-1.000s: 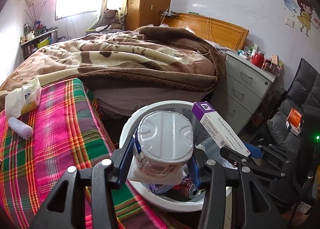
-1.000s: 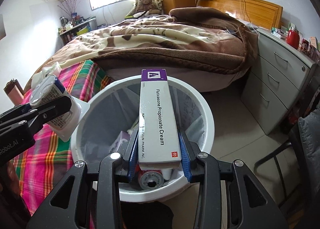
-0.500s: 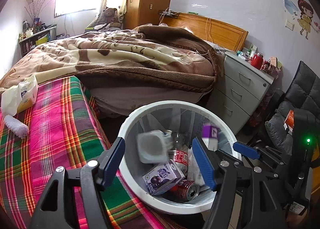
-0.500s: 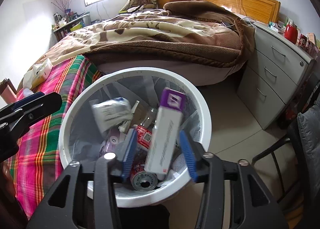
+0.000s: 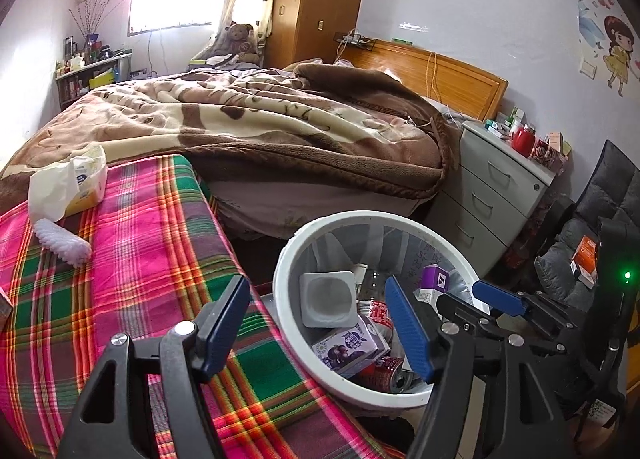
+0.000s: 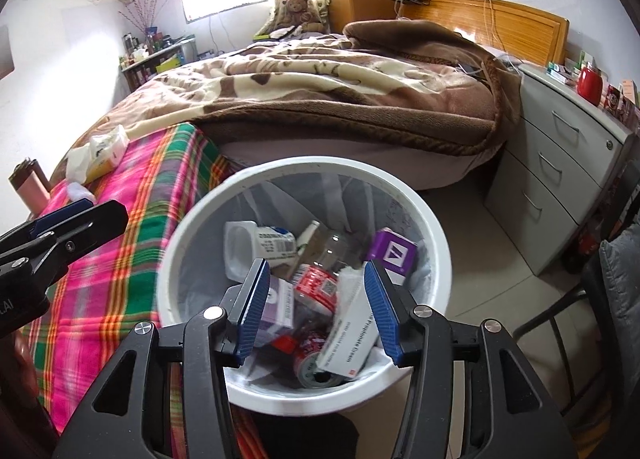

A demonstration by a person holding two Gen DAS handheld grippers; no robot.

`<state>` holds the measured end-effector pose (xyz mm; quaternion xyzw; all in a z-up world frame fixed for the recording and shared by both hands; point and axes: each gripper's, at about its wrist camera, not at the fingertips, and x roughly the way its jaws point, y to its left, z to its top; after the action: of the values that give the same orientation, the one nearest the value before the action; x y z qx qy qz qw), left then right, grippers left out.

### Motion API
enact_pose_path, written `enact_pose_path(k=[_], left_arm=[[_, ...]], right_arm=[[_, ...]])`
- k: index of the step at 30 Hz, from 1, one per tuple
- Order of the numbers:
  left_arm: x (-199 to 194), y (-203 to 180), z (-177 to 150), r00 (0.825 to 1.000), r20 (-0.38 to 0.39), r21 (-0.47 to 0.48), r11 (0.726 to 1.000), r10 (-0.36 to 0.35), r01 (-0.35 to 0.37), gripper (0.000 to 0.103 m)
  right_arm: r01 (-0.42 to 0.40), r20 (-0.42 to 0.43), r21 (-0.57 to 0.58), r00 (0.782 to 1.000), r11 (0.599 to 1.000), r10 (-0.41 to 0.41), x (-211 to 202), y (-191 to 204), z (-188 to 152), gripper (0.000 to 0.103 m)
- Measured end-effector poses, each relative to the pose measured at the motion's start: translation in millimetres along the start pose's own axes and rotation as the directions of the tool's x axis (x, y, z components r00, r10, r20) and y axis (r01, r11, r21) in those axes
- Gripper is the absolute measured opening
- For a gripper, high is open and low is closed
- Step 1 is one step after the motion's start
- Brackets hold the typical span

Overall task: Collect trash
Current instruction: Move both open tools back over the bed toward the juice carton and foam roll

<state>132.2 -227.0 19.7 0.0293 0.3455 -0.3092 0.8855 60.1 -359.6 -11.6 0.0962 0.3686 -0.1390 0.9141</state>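
Both claws apart, empty, having just opened over the bin [image 6: 434,219]. Cream box [image 6: 352,339] propped at five o'clock; could snag right gripper [image 6: 316,309], tipping bin.

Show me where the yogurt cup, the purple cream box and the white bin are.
yogurt cup [image 5: 327,294], left wrist view, its white bottom.
purple cream box [image 6: 392,254], right wrist view, its purple end flap.
white bin [image 6: 434,219], right wrist view, its rim.

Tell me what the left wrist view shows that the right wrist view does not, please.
Only the left wrist view shows the wall sticker of a girl and the orange box on the chair. Only the right wrist view shows the pink bottle by the plaid cloth. Both share the white bin, the yogurt cup and purple box inside.
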Motion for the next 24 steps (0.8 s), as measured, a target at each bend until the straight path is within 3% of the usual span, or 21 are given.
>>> enact_pose_path(k=[24], left_arm=[[-46, 89, -4, 0.987, 0.062, -0.088, 0.986, 0.151, -0.145, 0.073]], right_arm=[[-0.141, 0.085, -0.093, 0.985, 0.986, 0.149, -1, 78, 17, 0.058]])
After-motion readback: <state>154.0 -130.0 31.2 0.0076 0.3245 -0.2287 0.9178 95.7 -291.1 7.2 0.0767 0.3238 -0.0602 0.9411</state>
